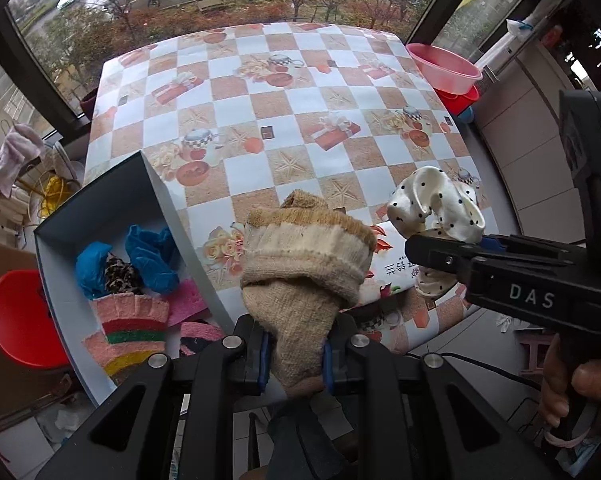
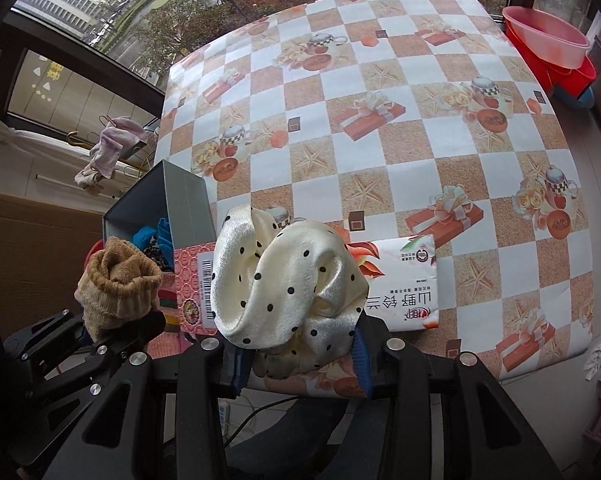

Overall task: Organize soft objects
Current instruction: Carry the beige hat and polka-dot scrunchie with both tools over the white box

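My left gripper [image 1: 294, 360] is shut on a beige knitted sock [image 1: 304, 264] and holds it above the table's near edge, just right of the grey box [image 1: 156, 188]. My right gripper [image 2: 298, 354] is shut on a cream polka-dot scrunchie [image 2: 284, 276]. The scrunchie also shows at the right of the left wrist view [image 1: 436, 204], and the sock at the left of the right wrist view [image 2: 116, 280]. The box holds blue cloths [image 1: 148, 256], a leopard-print piece [image 1: 118, 276] and pink striped sponges [image 1: 128, 320].
A tissue pack [image 2: 396, 280] lies on the checkered tablecloth [image 2: 380, 120] under the scrunchie. Pink and red basins [image 2: 548, 40] stand at the far right corner. A red stool [image 1: 20, 316] stands left of the box. Windows run behind the table.
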The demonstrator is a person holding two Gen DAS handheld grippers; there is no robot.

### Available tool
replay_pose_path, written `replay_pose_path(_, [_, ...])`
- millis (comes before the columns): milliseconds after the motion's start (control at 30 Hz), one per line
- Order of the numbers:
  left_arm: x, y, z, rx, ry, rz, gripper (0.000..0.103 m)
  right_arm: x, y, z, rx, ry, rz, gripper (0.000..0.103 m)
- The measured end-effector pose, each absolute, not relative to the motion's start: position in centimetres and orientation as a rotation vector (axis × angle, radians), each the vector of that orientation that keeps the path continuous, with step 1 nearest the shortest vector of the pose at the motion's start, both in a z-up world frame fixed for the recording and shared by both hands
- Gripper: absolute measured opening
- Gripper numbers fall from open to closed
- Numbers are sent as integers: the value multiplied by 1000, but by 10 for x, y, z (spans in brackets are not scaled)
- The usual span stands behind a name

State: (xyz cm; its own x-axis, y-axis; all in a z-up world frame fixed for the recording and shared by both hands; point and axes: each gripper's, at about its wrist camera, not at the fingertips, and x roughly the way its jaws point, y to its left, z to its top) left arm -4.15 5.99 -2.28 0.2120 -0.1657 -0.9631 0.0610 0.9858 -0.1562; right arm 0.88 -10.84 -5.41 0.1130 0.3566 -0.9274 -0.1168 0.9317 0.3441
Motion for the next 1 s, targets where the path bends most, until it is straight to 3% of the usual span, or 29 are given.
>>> replay_pose_path(1000, [-123, 209, -54, -346, 1326, 129, 21, -28, 57, -30, -111, 1400, 593, 42])
